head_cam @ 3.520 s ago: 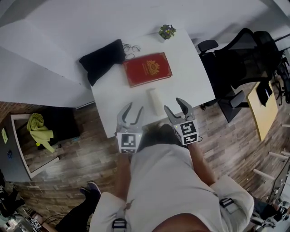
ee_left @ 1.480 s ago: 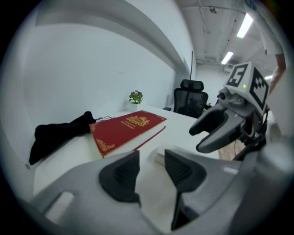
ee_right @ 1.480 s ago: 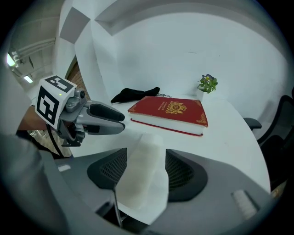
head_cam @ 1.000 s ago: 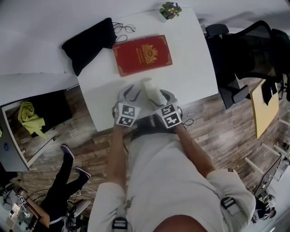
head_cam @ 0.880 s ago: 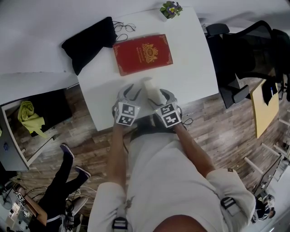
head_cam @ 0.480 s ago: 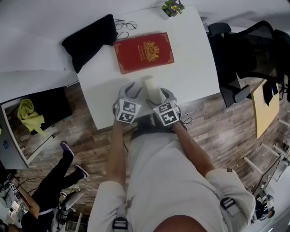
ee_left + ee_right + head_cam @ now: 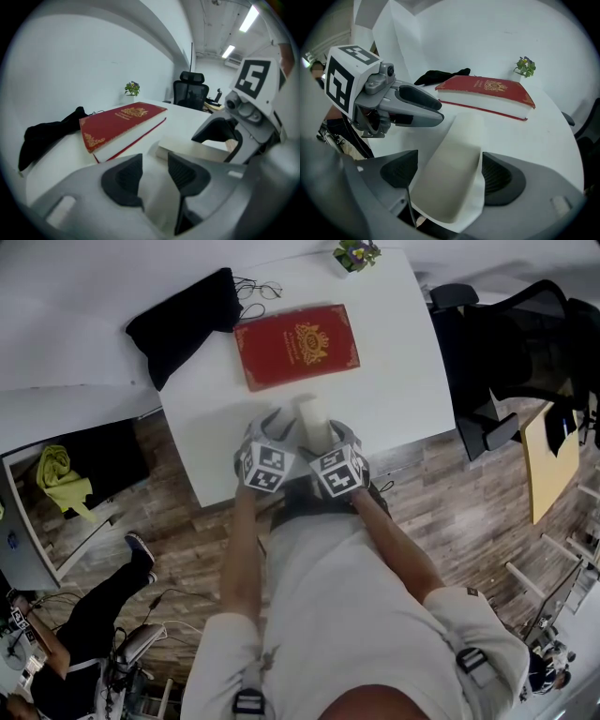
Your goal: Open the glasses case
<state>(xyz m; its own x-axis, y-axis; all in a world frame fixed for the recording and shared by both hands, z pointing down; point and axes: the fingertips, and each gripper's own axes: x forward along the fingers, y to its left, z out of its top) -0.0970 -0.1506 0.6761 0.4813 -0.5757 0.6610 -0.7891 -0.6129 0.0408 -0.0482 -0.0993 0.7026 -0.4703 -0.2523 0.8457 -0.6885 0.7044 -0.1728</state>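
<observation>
From the head view, the white glasses case (image 7: 312, 418) lies on the tabletop (image 7: 394, 381) near its front edge, between the left tool (image 7: 270, 427) and the right tool (image 7: 336, 435). Behind it sit a red book (image 7: 296, 346), a black cloth (image 7: 183, 322), spectacles (image 7: 258, 289) and a small potted plant (image 7: 356, 254).

In the left gripper view, the jaws stand narrowly apart with only white surface between them. The case lies just ahead, to the right.

In the right gripper view, the jaws have just been opening and straddle the closed case without pressing on it. The left tool's tips sit beside the case's left edge.
</observation>
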